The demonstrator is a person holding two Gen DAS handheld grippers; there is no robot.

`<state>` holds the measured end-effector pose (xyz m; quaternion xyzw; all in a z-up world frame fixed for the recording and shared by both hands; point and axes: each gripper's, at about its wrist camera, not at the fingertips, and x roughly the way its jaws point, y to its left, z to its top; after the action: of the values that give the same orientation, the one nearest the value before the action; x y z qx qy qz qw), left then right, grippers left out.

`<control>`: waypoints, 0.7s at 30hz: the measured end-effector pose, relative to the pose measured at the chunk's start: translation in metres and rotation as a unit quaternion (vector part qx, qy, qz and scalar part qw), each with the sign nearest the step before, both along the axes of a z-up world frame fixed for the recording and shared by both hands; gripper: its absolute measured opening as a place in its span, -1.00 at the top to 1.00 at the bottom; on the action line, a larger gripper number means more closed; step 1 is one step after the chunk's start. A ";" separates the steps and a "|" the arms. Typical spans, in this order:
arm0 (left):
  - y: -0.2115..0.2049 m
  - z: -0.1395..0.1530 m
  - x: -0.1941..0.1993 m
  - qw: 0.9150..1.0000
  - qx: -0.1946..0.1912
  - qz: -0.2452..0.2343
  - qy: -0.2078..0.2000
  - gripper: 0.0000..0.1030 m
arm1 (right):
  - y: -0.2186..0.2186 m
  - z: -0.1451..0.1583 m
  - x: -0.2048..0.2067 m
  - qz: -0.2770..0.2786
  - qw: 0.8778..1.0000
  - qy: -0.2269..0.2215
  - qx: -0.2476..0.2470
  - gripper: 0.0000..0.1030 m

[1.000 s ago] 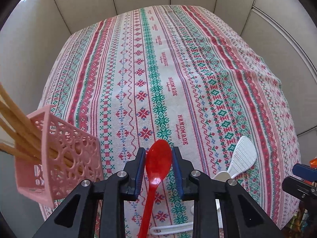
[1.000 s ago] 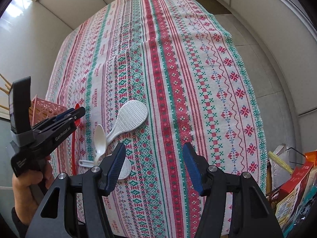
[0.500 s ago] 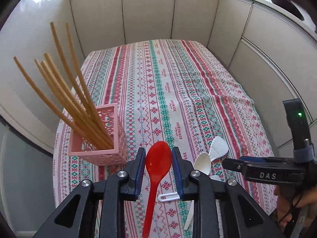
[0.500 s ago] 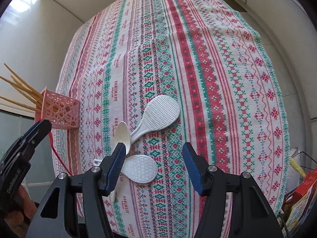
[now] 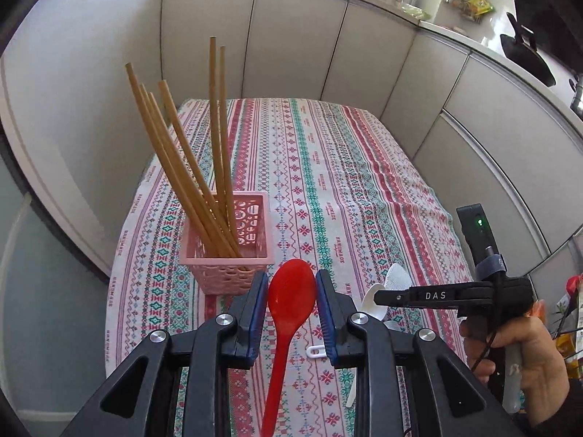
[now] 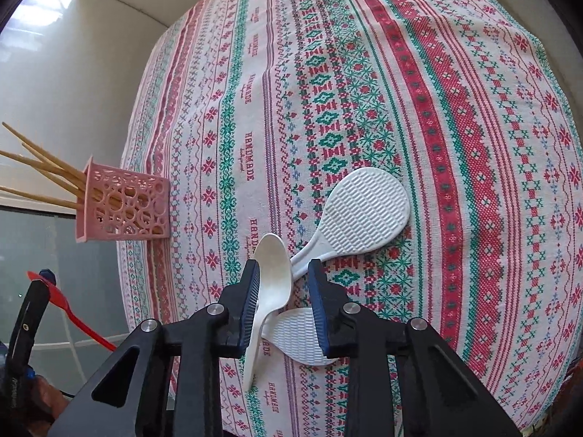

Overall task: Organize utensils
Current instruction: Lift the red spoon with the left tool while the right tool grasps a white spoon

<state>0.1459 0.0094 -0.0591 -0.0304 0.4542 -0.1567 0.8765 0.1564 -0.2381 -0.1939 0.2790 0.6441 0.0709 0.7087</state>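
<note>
My left gripper (image 5: 291,293) is shut on a red spoon (image 5: 289,302), held in the air just in front of a pink basket (image 5: 227,255) that holds several wooden chopsticks (image 5: 189,156). My right gripper (image 6: 284,291) is low over the table with its jaws on either side of a white spoon (image 6: 273,273); the left pad touches it, and a gap shows on the right. Two white rice paddles lie there: one (image 6: 360,215) beyond the spoon, one (image 6: 298,335) under the gripper. The basket (image 6: 124,204) and red spoon (image 6: 69,309) also show in the right wrist view.
A patterned tablecloth (image 6: 437,109) covers the table. Grey partition walls (image 5: 291,43) surround it. The basket stands near the table's left edge. Boxes and clutter (image 5: 568,313) sit off the table's right side.
My left gripper has risen and pulled back with the red spoon, now facing the basket. My right gripper has dropped to the white spoon and narrowed its jaws around it.
</note>
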 end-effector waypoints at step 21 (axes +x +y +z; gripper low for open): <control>0.042 0.029 -0.003 0.995 -0.053 0.060 -0.060 0.48 | 0.024 0.050 -0.012 0.022 0.994 -0.097 -0.039 0.96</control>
<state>0.1426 0.0513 -0.0297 -0.0945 0.3893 -0.1295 0.9071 0.1442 -0.2144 -0.1436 0.2287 0.5803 0.0886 0.7766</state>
